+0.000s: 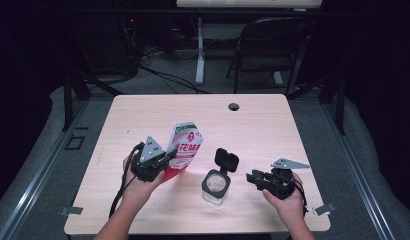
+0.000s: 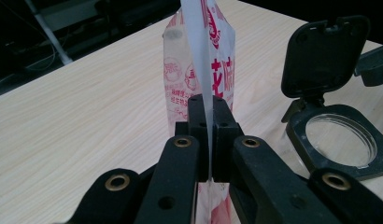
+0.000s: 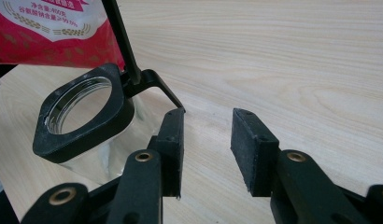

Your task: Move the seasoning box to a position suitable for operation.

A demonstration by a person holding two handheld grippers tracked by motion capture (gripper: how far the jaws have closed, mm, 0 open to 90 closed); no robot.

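A red and white snack pouch [image 1: 184, 147] with a green top band stands tilted left of the table's middle. My left gripper [image 1: 165, 159] is shut on the pouch's side edge; in the left gripper view the thin edge of the pouch [image 2: 199, 56] runs up from between the jaws of my left gripper [image 2: 209, 116]. A clear jar [image 1: 215, 187] with a black collar and a black flip lid [image 1: 226, 160] standing open sits just right of the pouch. My right gripper [image 1: 254, 177] is open, right of the jar, apart from it. In the right gripper view my right gripper [image 3: 208, 144] has bare table between its jaws, with the jar [image 3: 82, 116] at the left.
The wooden table [image 1: 253, 125] has a round cable hole [image 1: 234, 106] near its far edge. A folding chair [image 1: 273, 40] and a desk leg [image 1: 200, 50] stand on the floor beyond the table.
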